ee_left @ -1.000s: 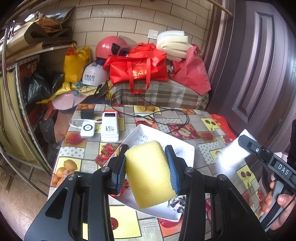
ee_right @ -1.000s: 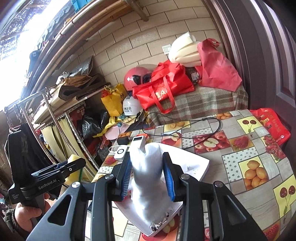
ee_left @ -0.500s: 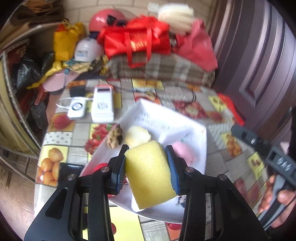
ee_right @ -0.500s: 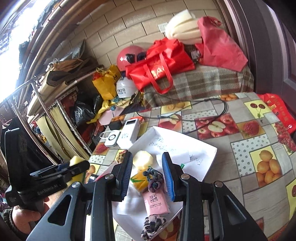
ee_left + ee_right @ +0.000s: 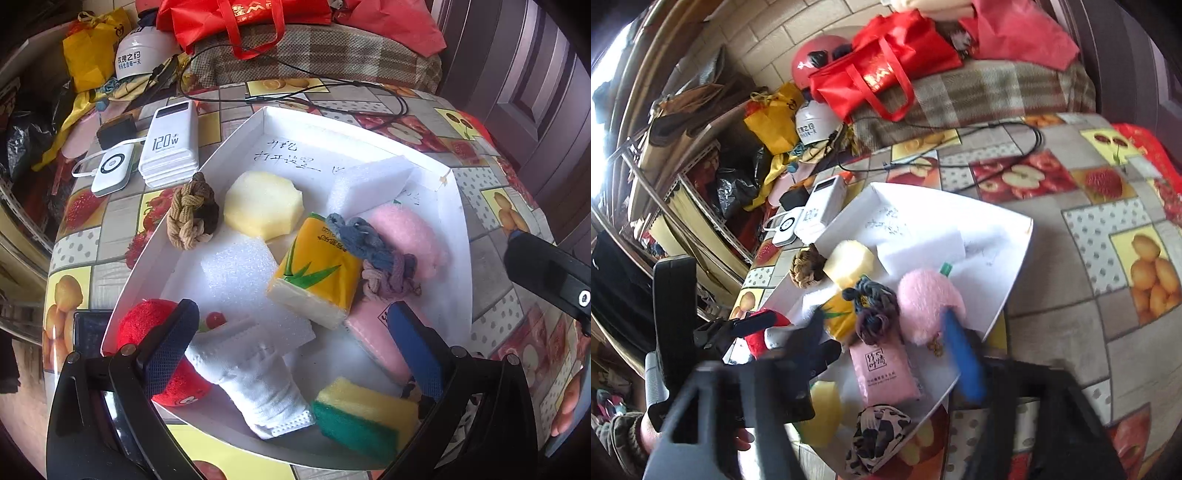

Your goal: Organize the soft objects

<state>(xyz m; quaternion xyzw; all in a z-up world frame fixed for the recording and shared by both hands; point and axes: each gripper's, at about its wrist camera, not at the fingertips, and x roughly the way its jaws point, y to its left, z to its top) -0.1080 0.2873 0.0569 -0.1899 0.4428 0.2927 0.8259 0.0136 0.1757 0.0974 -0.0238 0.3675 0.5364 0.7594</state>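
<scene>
My left tongs [image 5: 291, 328] hung over the near end of the white tray [image 5: 463, 236], their jaws swinging apart with nothing clamped in them. The yellow sponge with its green scouring face [image 5: 364, 415] lay loose in the tray just below my right-hand pad, touching neither pad. Between the pads lay a folded white cloth [image 5: 255, 369], free as well, and behind my left-hand pad sat a red plush ball [image 5: 147, 321]. Further ahead of the tongs were a yellow tissue pack [image 5: 317, 273], a blue and mauve knotted band [image 5: 373, 254] resting against it, a pink plush piece [image 5: 410, 232] and a pale yellow foam block [image 5: 264, 203]. A brown braided band [image 5: 192, 212] straddled the tray's left rim.

My right tongs [image 5: 882, 347] were also opening, empty. A pink tissue packet [image 5: 882, 369] lay between and just under them, untouched, and a leopard-print scrunchie [image 5: 877, 439] sat nearer to me at the tray's edge. A white power bank [image 5: 170, 142] stood on the table [image 5: 491, 184] beyond the tray.
</scene>
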